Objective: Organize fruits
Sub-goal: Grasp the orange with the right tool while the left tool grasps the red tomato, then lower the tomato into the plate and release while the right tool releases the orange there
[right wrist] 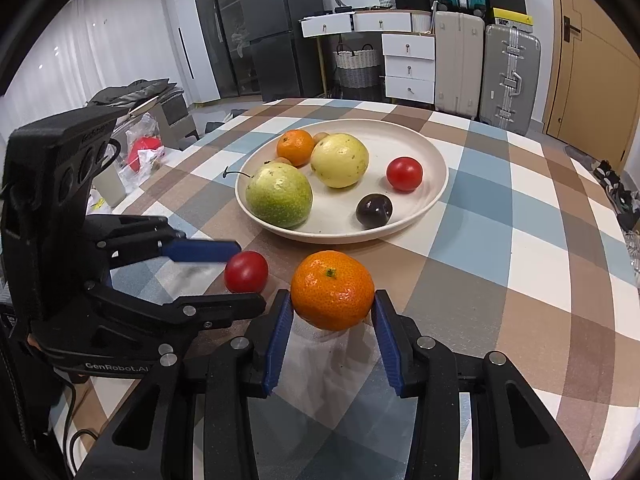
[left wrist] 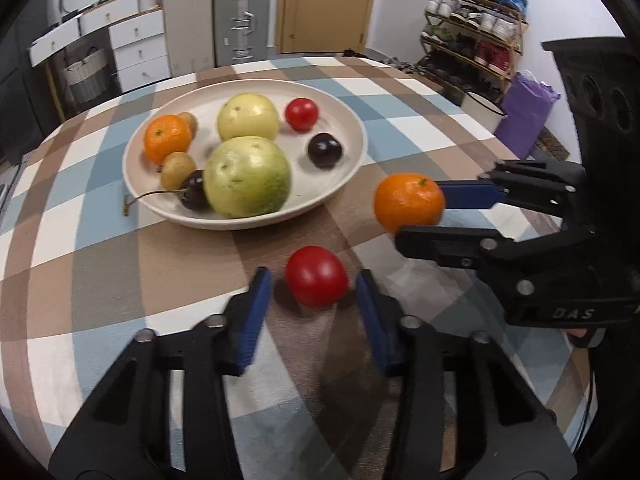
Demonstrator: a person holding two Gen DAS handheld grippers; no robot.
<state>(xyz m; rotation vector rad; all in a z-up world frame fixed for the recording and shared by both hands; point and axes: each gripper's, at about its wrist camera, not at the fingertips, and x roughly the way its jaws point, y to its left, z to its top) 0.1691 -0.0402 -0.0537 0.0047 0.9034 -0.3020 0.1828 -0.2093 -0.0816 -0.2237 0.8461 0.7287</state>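
Observation:
A cream plate [left wrist: 352,120] [right wrist: 434,152] on the checked tablecloth holds two green-yellow guavas, an orange, a red tomato, dark plums and small brown fruits. My left gripper [left wrist: 314,280] [right wrist: 250,272] is open, its blue pads either side of a loose red tomato [left wrist: 316,282] [right wrist: 246,272] on the cloth in front of the plate, with small gaps showing. My right gripper [right wrist: 332,304] [left wrist: 416,214] is shut on an orange [right wrist: 332,290] [left wrist: 408,202], held just above the cloth, right of the tomato.
The table's far edge curves behind the plate. Beyond stand suitcases [right wrist: 508,76], white drawers [right wrist: 408,64], a wicker basket [right wrist: 358,68], a shoe rack [left wrist: 476,36] and a purple bag [left wrist: 524,112]. Clutter lies on the floor to the left [right wrist: 140,152].

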